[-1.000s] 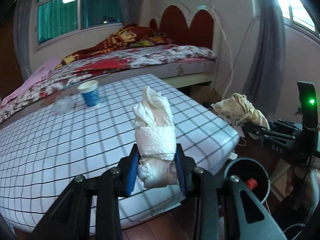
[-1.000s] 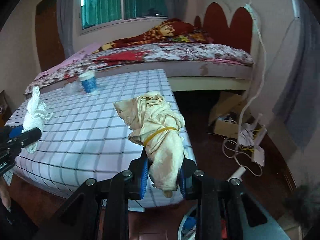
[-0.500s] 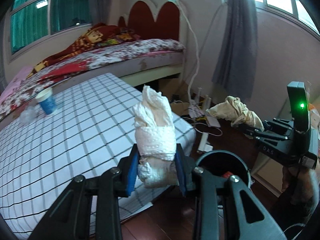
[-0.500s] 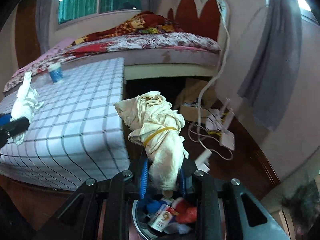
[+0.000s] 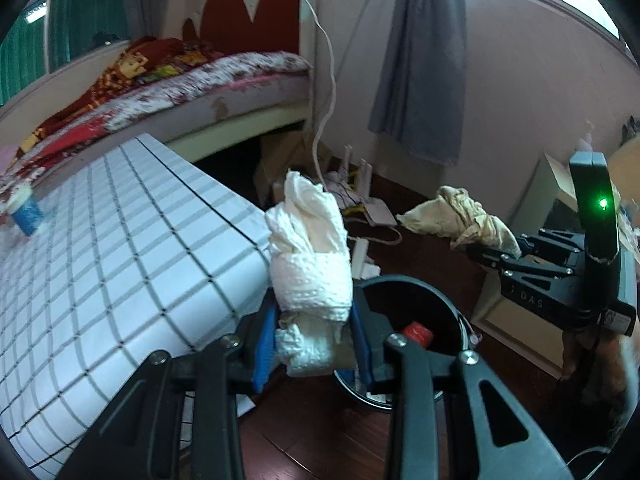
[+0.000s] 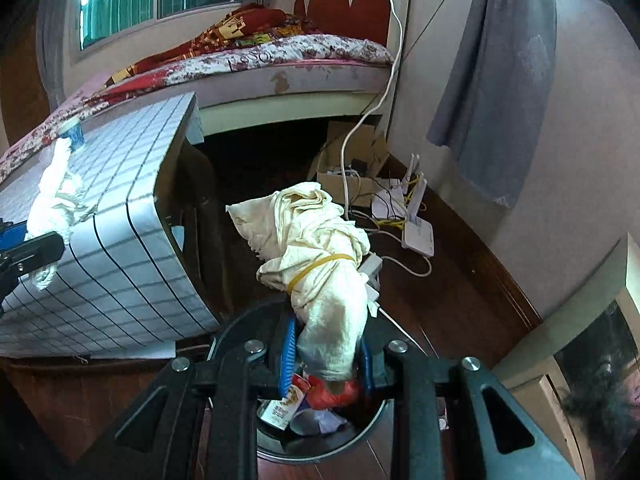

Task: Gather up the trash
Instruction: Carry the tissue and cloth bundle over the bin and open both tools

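Note:
My left gripper (image 5: 314, 344) is shut on a wad of white paper towel (image 5: 310, 256), held upright beside the checked table's corner and just left of a black trash bin (image 5: 416, 300). My right gripper (image 6: 326, 358) is shut on a yellowish crumpled rag (image 6: 320, 256) tied with a rubber band, held right above the bin (image 6: 316, 446), which holds a red wrapper and other litter. The rag and right gripper also show in the left wrist view (image 5: 460, 216). The towel shows at the left of the right wrist view (image 6: 56, 196).
A table with a checked cloth (image 5: 120, 248) carries a blue paper cup (image 5: 26, 216). A bed (image 6: 280, 56) stands behind. A cardboard box, cables and a white router (image 6: 416, 232) lie on the dark wooden floor. A grey curtain (image 5: 420, 60) hangs by the wall.
Both grippers have swung right, away from the table and toward the bin. The right gripper has come down over the bin with the rag. Both grips are unchanged.

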Action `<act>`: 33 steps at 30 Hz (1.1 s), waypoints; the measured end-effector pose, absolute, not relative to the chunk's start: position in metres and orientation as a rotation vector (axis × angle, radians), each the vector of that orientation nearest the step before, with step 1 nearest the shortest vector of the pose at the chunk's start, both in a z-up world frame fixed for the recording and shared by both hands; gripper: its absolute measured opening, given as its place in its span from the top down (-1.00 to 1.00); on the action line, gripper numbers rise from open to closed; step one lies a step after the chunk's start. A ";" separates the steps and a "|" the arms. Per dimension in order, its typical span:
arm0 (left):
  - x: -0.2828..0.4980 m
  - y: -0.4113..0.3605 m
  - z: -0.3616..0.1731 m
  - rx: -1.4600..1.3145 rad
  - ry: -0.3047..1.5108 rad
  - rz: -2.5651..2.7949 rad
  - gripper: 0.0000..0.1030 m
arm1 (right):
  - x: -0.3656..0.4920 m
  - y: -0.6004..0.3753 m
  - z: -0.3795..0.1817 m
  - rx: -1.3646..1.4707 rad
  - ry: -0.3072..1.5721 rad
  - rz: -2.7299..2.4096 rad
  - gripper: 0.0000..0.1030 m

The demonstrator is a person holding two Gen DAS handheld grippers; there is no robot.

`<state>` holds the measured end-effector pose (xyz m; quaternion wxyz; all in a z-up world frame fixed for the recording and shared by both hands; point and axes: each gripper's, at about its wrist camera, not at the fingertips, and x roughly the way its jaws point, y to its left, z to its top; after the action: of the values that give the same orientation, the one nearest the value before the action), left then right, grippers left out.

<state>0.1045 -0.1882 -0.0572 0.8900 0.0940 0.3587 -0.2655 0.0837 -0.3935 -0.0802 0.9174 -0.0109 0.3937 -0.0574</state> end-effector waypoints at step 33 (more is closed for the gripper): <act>0.135 -0.259 -0.180 0.200 1.108 -0.694 -0.98 | 0.098 -0.428 -0.202 -0.072 1.194 -0.097 -0.98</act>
<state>0.1347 -0.2589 -0.1800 0.7893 0.0929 0.5144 -0.3222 0.0977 -0.4285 -0.2018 0.8252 -0.0339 0.5619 -0.0454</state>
